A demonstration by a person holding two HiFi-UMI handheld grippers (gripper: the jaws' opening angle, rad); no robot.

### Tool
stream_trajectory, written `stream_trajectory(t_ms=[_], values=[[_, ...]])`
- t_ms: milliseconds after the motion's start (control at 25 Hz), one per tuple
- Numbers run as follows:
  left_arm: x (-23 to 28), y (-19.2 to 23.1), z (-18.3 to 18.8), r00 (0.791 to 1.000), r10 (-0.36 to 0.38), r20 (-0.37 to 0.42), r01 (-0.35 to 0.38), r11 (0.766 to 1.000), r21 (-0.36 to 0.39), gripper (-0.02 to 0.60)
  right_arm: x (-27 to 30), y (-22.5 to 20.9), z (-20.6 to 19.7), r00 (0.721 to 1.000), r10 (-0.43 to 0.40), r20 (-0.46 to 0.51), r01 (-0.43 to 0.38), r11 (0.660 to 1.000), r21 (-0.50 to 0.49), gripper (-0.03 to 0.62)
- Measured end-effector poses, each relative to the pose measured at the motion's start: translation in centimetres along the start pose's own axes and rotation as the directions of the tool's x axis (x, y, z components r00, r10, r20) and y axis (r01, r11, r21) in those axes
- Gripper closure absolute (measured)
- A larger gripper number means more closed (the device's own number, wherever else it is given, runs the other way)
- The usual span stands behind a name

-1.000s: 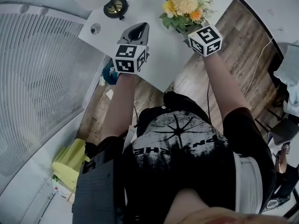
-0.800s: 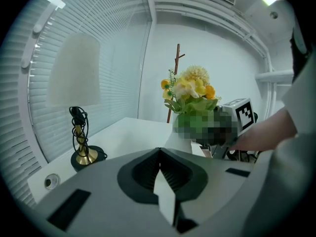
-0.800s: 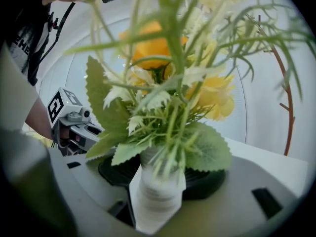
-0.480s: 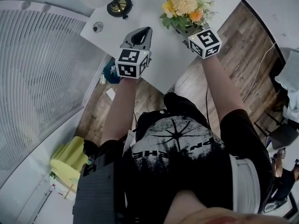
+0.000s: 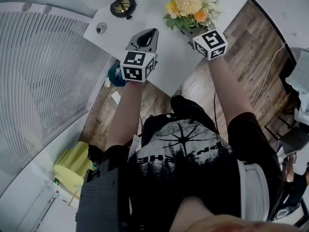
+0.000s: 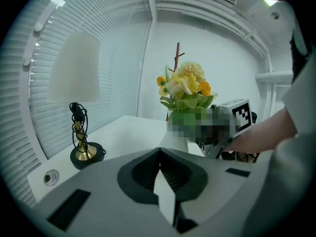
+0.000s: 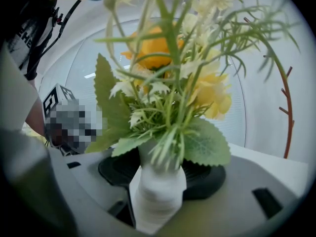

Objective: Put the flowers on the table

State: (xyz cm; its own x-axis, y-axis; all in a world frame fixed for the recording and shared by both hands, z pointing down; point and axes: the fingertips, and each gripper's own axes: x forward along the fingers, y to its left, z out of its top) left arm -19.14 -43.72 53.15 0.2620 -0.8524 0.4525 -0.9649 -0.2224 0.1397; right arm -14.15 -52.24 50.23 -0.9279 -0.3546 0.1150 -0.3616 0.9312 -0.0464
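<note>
Left gripper [image 5: 143, 36] has edged forward over the table [image 5: 166, 57], fingers together, empty. Right gripper [image 5: 194, 31], arm outstretched, clamps the white vase [image 7: 158, 194] of flowers [image 5: 189, 5] upright between its fingers.

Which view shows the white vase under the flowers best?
The right gripper view: the white vase stands close up between the right gripper's jaws. The left gripper view shows just a sliver; the head view hides it under the flowers.

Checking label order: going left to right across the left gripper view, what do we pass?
small round silver disc → brass lamp stand on black round base → yellow and orange flowers in white vase → black-and-white marker cube
</note>
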Motion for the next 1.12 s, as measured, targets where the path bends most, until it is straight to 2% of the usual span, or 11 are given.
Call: stream_trajectory(t_ms=[280, 800, 1120], values=[[-0.1, 0.0, -0.2, 1.000, 0.002, -0.003, -0.002, 1.000, -0.007, 0.569, -0.2, 0.3, -0.3, 1.000, 0.002, -0.009, -0.002, 1.000, -0.020, 0.338], [-0.3, 0.1, -0.8, 1.000, 0.003, -0.004, -0.003, 1.000, -0.017, 0.571, -0.5, 0.1, -0.5, 1.000, -0.023, 0.005, 0.023, 1.000, 0.012, 0.324], [-0.3, -0.9, -0.8, 1.000, -0.015, 0.005, 0.015, 1.000, -0.009, 0.570, -3.0, 0.3, -2.6, 0.996, -0.070, -0.053, 0.072, 0.997, 0.038, 0.319]])
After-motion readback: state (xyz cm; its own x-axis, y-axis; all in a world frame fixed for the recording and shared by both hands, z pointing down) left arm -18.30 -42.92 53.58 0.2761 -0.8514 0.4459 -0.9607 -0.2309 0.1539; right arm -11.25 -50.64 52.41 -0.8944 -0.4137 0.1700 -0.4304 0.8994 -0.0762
